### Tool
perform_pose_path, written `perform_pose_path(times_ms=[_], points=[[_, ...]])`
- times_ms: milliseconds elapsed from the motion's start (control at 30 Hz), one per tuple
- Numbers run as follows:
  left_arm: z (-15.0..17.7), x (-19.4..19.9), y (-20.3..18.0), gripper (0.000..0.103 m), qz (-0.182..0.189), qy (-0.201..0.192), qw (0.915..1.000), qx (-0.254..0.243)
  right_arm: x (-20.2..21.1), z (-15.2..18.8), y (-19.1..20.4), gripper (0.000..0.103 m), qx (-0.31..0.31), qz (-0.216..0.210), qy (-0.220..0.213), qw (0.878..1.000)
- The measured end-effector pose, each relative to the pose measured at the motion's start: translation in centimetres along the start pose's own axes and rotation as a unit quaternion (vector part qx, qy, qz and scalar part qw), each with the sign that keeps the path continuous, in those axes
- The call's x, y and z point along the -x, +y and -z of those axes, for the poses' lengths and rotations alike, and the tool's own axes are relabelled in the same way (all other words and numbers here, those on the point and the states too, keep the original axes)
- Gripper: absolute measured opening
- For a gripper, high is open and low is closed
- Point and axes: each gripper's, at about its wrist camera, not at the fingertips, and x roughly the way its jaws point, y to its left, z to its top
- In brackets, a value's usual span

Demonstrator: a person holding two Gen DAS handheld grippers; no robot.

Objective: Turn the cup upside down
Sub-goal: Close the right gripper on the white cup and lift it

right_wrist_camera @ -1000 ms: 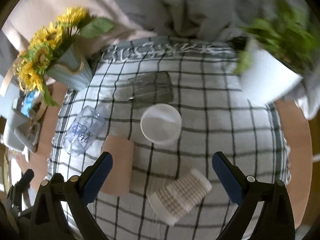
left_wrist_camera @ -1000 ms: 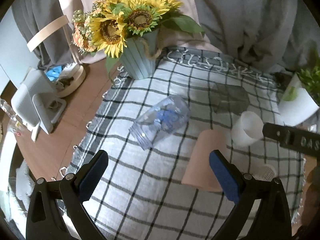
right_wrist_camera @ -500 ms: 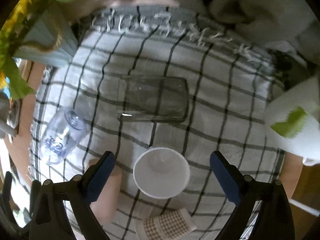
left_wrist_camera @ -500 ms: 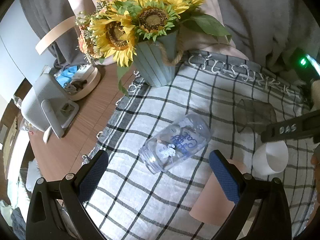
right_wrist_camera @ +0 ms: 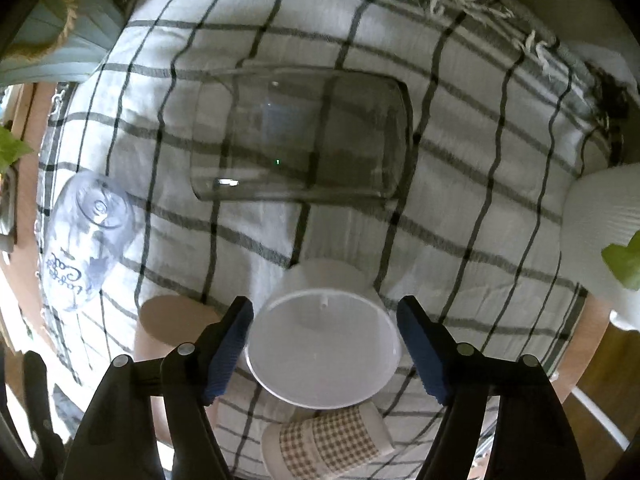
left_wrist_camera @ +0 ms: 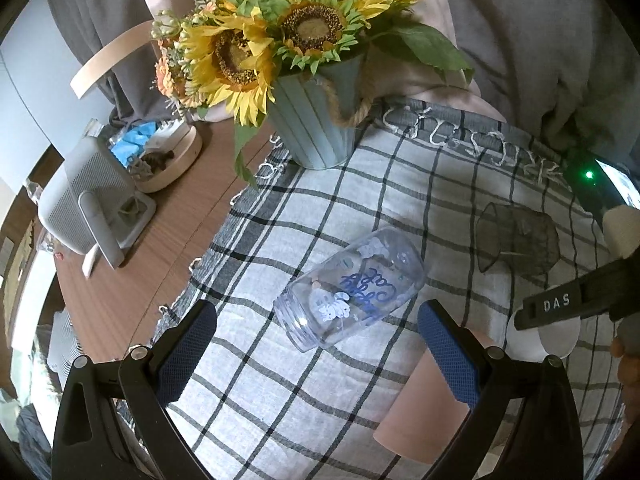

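A white cup stands upright, mouth up, on the checked cloth. My right gripper is open with its blue pads either side of the cup's rim, close to it; I cannot tell if they touch. In the left wrist view the cup is partly hidden behind the right gripper's black body. My left gripper is open and empty above a clear printed glass lying on its side.
A smoky glass lies on its side beyond the white cup. A pink cup and a checked paper cup lie nearby. A sunflower pot stands at the back left, a white plant pot at the right.
My right gripper has moved down and forward over the white cup and narrowed around it. My left gripper has moved closer to the printed glass.
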Motion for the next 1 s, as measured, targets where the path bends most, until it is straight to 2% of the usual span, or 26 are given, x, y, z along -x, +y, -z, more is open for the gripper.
perform_pose_path(times_ms=[33, 300, 500, 700, 767, 1000], points=[[0.0, 0.1, 0.0, 0.103, 0.002, 0.000, 1.0000, 0.000, -0.1, 0.1, -0.1, 0.069, -0.001, -0.003, 0.001, 1.000], [0.2, 1.1, -0.2, 0.103, 0.008, -0.013, 0.9999, -0.008, -0.1, 2.7, -0.7, 0.069, -0.007, -0.022, -0.026, 0.999], [1.0, 1.9, -0.2, 0.103, 0.017, -0.017, 0.9996, -0.017, 3.0, 5.6, -2.0, 0.069, -0.017, -0.044, -0.100, 0.994], [2.4, 3.4, 0.7, 0.103, 0.038, -0.021, 0.9985, -0.034, 6.6, 9.8, -2.4, 0.069, -0.048, -0.075, -0.180, 0.980], [3.1, 4.1, 1.2, 0.103, 0.046, -0.025, 0.9976, -0.046, 8.2, 12.5, -3.0, 0.069, -0.053, -0.084, -0.205, 0.974], [5.6, 5.9, 3.6, 0.103, 0.078, -0.027, 0.9944, -0.066, 10.1, 19.2, -1.1, 0.069, -0.084, -0.109, -0.264, 0.955]])
